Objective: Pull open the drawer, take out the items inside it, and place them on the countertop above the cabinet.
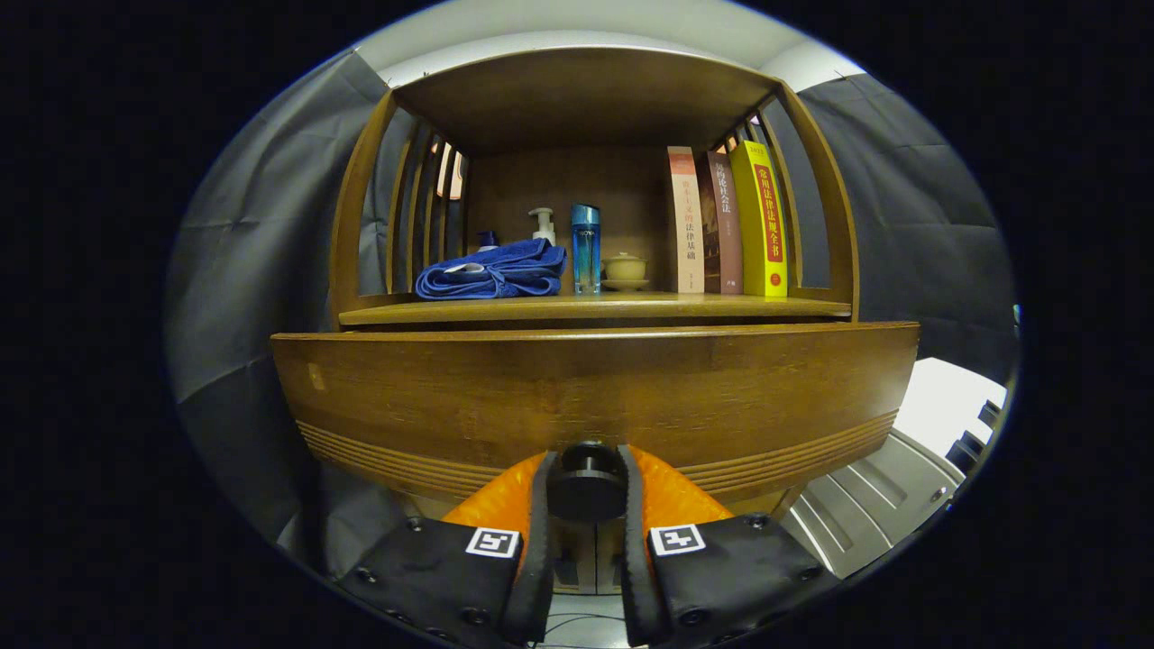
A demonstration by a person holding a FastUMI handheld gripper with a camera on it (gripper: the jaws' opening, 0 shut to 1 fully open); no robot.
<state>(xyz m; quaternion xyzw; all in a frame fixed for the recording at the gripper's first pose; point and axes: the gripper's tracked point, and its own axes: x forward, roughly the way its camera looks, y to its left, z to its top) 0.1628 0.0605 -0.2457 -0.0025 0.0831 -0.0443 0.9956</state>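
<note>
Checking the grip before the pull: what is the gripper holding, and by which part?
The gripper holds the drawer by its round knob, one finger pressing on each side of it.

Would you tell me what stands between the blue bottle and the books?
In the gripper view, a small lidded cup on a saucer, between bottle and books.

— You can't see into the drawer (595,397); its front panel hides whatever lies inside.
— And the knob (586,487)?
— The gripper (586,482) fingers cover both its sides. A folded blue towel (494,270) also hides the lower part of the pump bottle (542,225).
</note>
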